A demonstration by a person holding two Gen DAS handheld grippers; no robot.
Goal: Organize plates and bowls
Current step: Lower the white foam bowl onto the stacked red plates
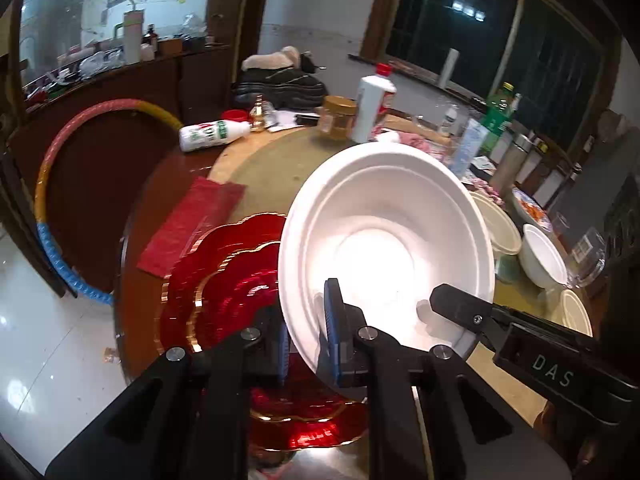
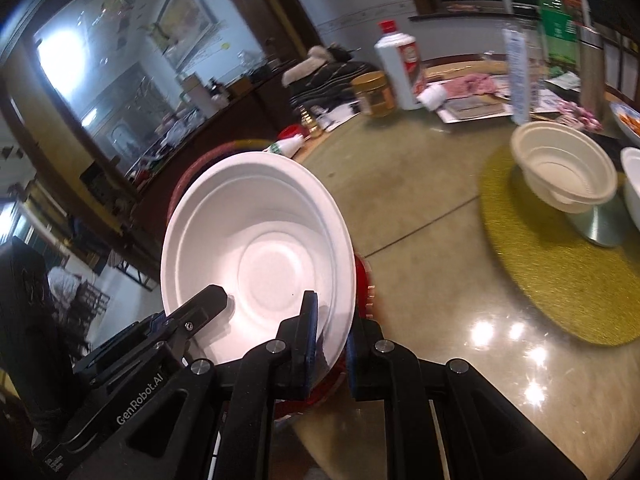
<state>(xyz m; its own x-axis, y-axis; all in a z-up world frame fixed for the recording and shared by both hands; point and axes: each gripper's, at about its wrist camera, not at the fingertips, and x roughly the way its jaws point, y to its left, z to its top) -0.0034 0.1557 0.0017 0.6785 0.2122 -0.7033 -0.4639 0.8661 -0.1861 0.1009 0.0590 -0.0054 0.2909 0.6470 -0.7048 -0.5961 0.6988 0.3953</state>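
Both tongs pinch the white bowl's (image 1: 384, 240) rim — left tongs (image 1: 306, 344) on one side, right tongs (image 2: 330, 344) opposite — probably to steady it, tilted at centre frame above the red plates (image 1: 224, 288) on the counter (image 2: 420, 220).

The left gripper (image 1: 308, 344) is closed down on the near left rim of a white bowl (image 1: 384, 236), one blue-padded finger (image 1: 335, 336) inside the wall and the other outside it, both reaching forward and slightly right. The right gripper (image 2: 330, 340) clamps the same bowl's near right rim in like fashion, its inner finger (image 2: 308, 340) inside the bowl and the outer one just beyond the edge. In each wrist view the other gripper's black fingertip shows reaching over the opposite rim, so the two grippers sit near together, angled toward each other, one at each side of the tilted bowl
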